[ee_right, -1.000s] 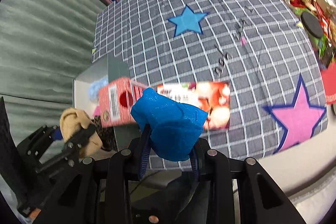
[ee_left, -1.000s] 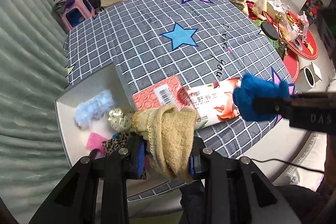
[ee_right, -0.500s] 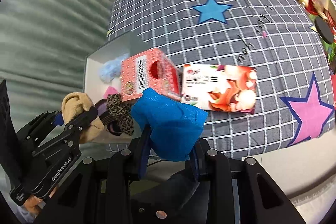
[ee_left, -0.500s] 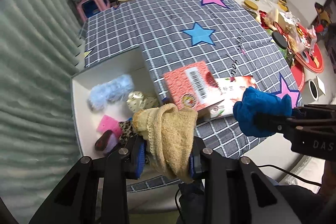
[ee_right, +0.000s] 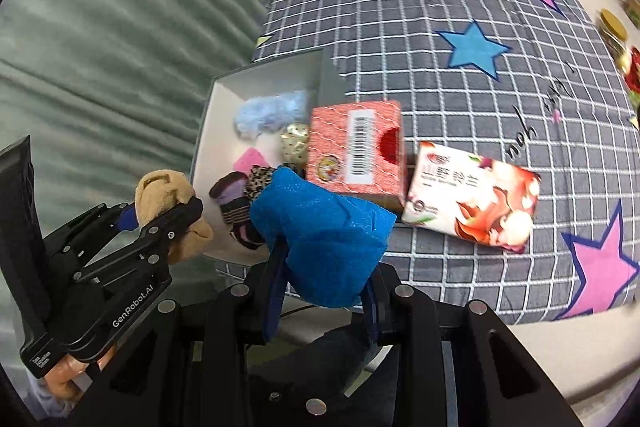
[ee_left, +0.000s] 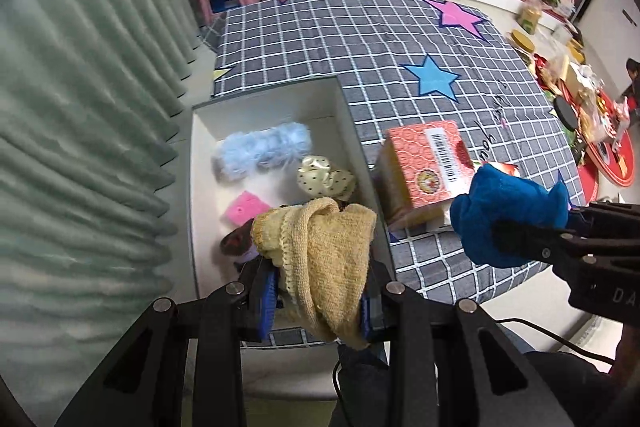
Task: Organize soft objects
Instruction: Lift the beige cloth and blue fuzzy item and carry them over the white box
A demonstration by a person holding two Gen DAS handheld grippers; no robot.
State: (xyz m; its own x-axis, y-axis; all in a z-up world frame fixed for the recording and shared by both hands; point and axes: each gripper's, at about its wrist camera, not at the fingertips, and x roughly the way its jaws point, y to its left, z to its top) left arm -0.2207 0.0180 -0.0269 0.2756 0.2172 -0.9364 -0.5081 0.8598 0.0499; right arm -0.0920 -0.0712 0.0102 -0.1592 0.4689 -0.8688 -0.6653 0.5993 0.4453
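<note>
On the left hangs a pale green pleated curtain (ee_left: pixel 80 99). Next to it, an open white box (ee_left: pixel 200 195) sits at the near left corner of a grey checked cloth with stars (ee_left: pixel 360 39); inside lie a fluffy light blue piece (ee_left: pixel 262 149), a cream dotted scrunchie (ee_left: pixel 324 179), a pink sponge (ee_left: pixel 245 209) and a dark striped sock (ee_right: pixel 232 197). The left gripper (ee_left: pixel 320 291) hovers over the near end of this box, its jaws pinching a yellow knitted cloth (ee_left: pixel 320 251) that bunches above the fingertips and droops between them. Just right of the box stands a red tissue box (ee_left: pixel 428 163), tilted, touching a flat pack of tissues (ee_right: pixel 472 197) lying on the cloth beside it. Farthest right, the right gripper (ee_right: pixel 320 287) is held above the table's near edge, its jaws clamped on a blue cloth (ee_right: pixel 320 239) that bulges up and forward from between them, hiding part of the red tissue box.
</note>
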